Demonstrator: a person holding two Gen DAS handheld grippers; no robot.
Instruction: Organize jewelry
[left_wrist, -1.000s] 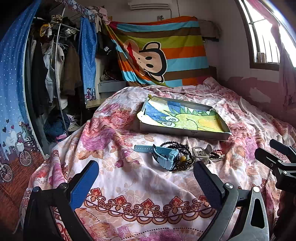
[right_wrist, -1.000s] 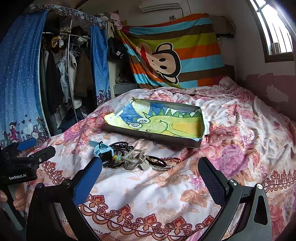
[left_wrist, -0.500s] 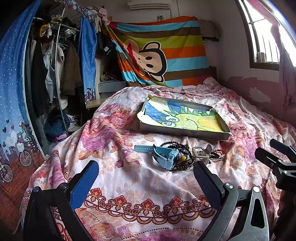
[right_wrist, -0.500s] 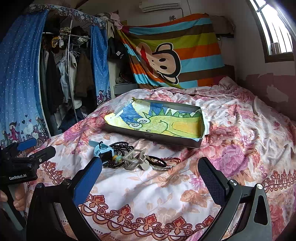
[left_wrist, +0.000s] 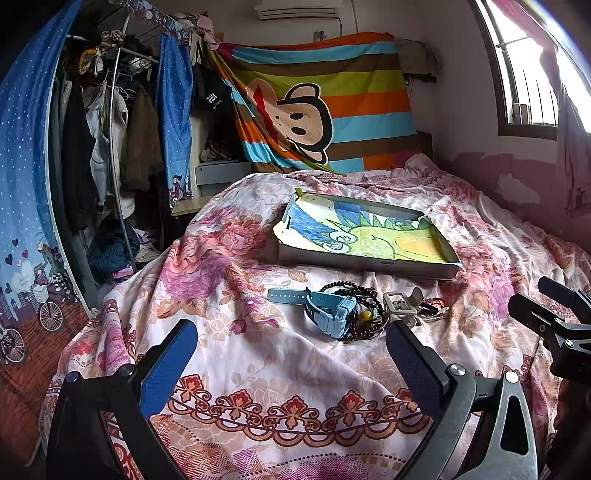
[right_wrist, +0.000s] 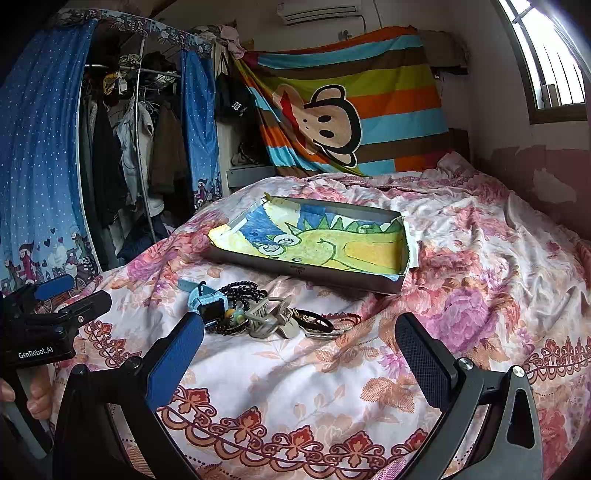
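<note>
A small pile of jewelry lies on the floral bedspread: a light blue watch (left_wrist: 328, 308) (right_wrist: 207, 301), dark bead bracelets (left_wrist: 360, 295) (right_wrist: 243, 288), a beige hair claw (left_wrist: 400, 304) (right_wrist: 269, 319) and thin dark bangles (right_wrist: 317, 319). Behind the pile sits a shallow grey tray (left_wrist: 354, 260) (right_wrist: 306, 273) lined with a crayon dinosaur drawing. My left gripper (left_wrist: 291, 345) is open and empty, just short of the pile. My right gripper (right_wrist: 299, 341) is open and empty, near the pile's front. Each gripper shows at the edge of the other's view.
The bedspread (left_wrist: 258, 354) covers the whole bed and drops off at the left. An open wardrobe with hanging clothes (left_wrist: 107, 147) and blue curtains stands at left. A striped monkey blanket (left_wrist: 321, 110) hangs on the back wall. A window (left_wrist: 528, 81) is at right.
</note>
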